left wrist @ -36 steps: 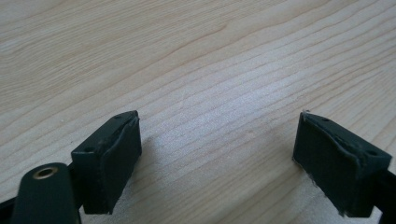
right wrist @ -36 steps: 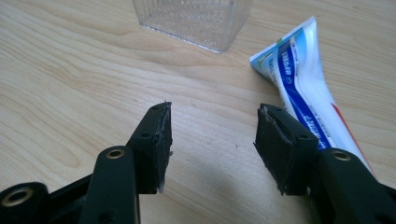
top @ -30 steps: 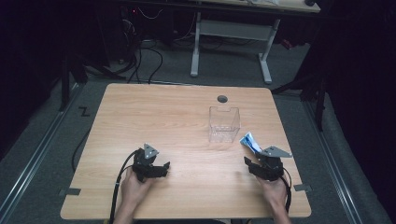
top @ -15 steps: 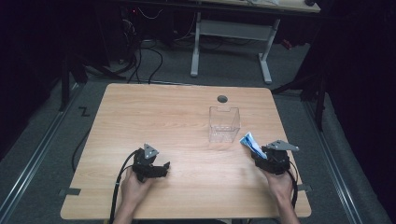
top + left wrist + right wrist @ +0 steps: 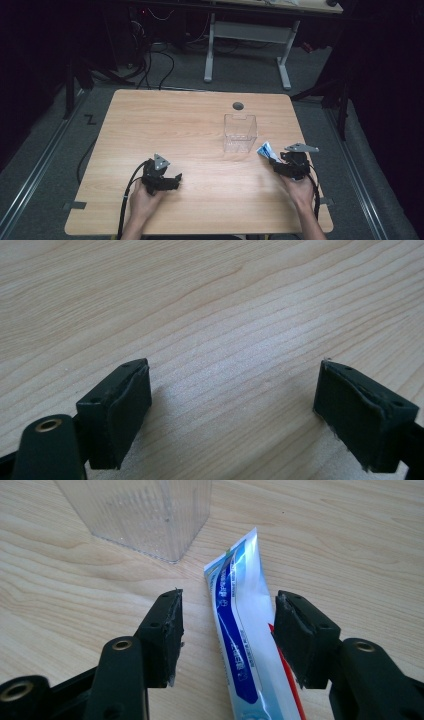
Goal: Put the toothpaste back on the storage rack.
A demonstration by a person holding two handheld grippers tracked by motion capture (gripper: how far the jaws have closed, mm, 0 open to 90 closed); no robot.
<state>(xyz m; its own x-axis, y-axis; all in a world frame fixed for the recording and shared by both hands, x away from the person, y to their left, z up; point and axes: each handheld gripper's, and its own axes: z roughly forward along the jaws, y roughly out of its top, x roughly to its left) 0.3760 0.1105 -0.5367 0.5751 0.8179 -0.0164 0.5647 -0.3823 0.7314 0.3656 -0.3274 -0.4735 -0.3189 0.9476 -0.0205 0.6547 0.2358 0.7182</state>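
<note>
A: Left side first. What's the left gripper doing?

B: Sits near the front edge of the tabletop, left of middle, held by the left hand. Jaws spread wide, nothing between them; the left gripper view has bare wood there.

A: Middle?

B: Clear plastic box, upright, right of centre, toward the back half. A round hole in the tabletop sits near the back edge behind it.

A: The tube?

B: Toothpaste tube, white and blue, lying flat near the right edge, just beside the box's front right corner, not touching it as far as I can tell.

A: Right gripper?

B: Near the right edge, right hand behind it. In the right gripper view the jaws are apart with the tube lying between them. One jaw looks right at the tube's edge, the other has a gap. Released, not squeezing.
</note>
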